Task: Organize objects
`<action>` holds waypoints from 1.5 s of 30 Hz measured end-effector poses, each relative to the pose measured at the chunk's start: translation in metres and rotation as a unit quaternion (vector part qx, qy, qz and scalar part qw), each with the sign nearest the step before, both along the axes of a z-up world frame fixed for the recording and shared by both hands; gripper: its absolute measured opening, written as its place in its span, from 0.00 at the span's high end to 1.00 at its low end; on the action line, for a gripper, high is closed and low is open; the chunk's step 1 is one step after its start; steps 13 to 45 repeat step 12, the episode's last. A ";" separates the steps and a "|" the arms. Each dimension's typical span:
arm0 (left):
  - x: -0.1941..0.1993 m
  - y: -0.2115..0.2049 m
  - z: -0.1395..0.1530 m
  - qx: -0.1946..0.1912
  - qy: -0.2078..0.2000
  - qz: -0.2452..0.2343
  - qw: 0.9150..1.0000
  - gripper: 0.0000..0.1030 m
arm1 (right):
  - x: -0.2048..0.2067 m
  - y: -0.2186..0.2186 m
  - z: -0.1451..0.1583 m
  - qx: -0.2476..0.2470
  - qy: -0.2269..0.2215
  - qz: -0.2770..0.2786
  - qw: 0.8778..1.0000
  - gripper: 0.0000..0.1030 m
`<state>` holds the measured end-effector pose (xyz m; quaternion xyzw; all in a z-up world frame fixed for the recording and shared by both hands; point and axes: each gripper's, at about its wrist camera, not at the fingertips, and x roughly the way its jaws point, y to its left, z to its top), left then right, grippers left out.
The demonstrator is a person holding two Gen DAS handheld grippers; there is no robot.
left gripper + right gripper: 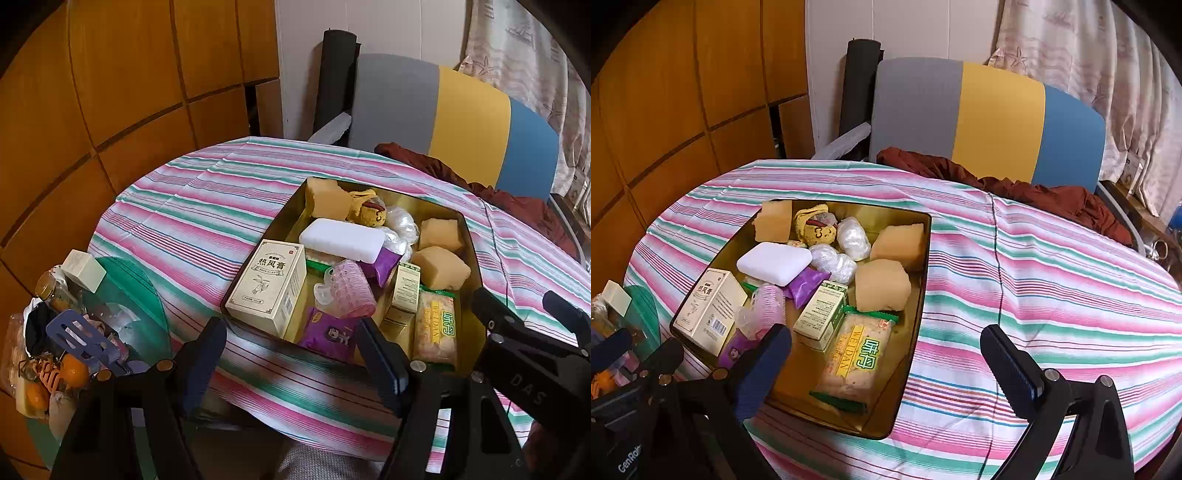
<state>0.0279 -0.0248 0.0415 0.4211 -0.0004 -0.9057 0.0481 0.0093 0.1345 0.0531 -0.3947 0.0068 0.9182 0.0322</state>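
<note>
An open gold tin [474, 251] [916, 314] sits on the striped tablecloth, filled with several items. Inside are a cream box with Chinese print [269, 284] [709, 306], a white block [343, 238] [772, 262], tan sponge pieces [441, 267] [882, 284], a pink hair roller [347, 291], a small green-and-white box [822, 314] and a snack packet [434, 325] [857, 362]. My left gripper [291, 350] hovers open at the tin's near edge, holding nothing. My right gripper [886, 354] stands open above the tin's near right corner, also holding nothing.
At the left, a green glass stand [129, 280] carries a pile with oranges [74, 369], a blue slotted spatula [83, 338] and a small bottle. A grey, yellow and blue chair back [990, 118] with a dark red cloth [1034, 192] stands behind the table. Wooden cabinets line the left.
</note>
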 end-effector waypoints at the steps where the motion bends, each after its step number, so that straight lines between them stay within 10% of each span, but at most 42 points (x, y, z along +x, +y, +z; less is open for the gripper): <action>1: 0.000 0.000 0.000 0.001 0.001 0.002 1.000 0.28 | 0.000 -0.001 -0.001 -0.001 0.000 0.000 1.000 0.00; 45: 0.005 -0.004 0.004 -0.002 0.025 0.015 1.000 0.32 | -0.003 -0.004 -0.006 0.001 -0.009 0.001 1.000 0.00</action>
